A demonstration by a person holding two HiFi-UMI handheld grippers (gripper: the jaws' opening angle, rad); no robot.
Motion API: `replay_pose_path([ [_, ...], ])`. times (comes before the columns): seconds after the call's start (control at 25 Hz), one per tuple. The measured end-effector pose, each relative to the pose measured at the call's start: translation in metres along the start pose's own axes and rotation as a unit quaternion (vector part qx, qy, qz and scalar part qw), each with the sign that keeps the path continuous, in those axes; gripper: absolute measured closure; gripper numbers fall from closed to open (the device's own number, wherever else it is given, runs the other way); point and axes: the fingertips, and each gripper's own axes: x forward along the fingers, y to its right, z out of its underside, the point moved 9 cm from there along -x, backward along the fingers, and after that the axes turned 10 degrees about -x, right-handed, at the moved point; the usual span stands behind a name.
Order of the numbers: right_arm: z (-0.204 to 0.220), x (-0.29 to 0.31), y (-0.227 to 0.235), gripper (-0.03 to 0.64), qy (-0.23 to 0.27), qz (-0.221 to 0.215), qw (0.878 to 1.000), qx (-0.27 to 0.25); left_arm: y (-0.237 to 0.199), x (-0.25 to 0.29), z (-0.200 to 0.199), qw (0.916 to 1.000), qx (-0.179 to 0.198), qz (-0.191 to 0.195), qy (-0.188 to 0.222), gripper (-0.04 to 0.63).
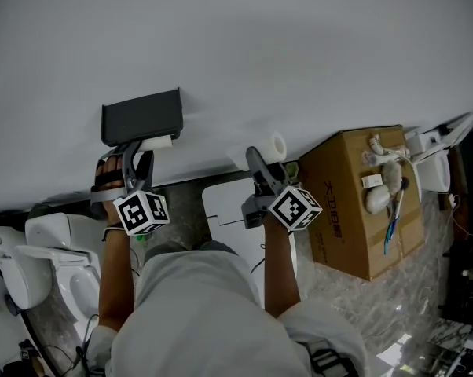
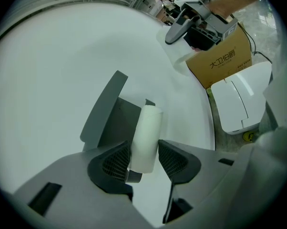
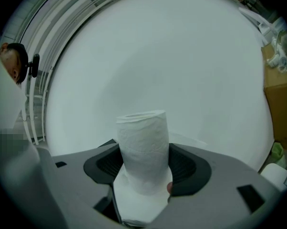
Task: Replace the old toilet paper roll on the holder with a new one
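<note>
A dark grey holder [image 1: 142,116] is fixed to the white wall, and a thin white roll [image 1: 158,142] sits under it. My left gripper [image 1: 138,149] reaches up to that roll. In the left gripper view the roll [image 2: 147,132] stands between the pads of my left gripper [image 2: 143,159], below the holder [image 2: 105,111]; the pads lie close along both sides and the roll shows no squeeze. My right gripper [image 1: 262,163], near the wall to the right, is shut on a textured toilet paper roll [image 1: 274,146]. That roll [image 3: 143,142] stands upright in my right gripper [image 3: 143,168], a loose sheet hanging below.
A cardboard box [image 1: 362,203] with cables and white parts on top stands at the right by the wall. A white toilet [image 1: 56,250] is at the lower left. A white flat-lidded unit [image 1: 229,210] sits on the floor between my arms.
</note>
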Motion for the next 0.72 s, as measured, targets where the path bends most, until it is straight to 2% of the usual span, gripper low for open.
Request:
replay_pose_path([
  [0.24, -0.009, -0.016, 0.009, 0.319, 0.017, 0.010, 1.000, 0.003, 0.009, 0.006, -0.021, 0.9996, 0.010, 0.016, 0.021, 0.393],
  [0.72, -0.022, -0.065, 0.035, 0.319, 0.056, 0.056, 0.997, 0.015, 0.036, 0.020, -0.074, 0.9953, 0.039, 0.050, 0.073, 0.396],
])
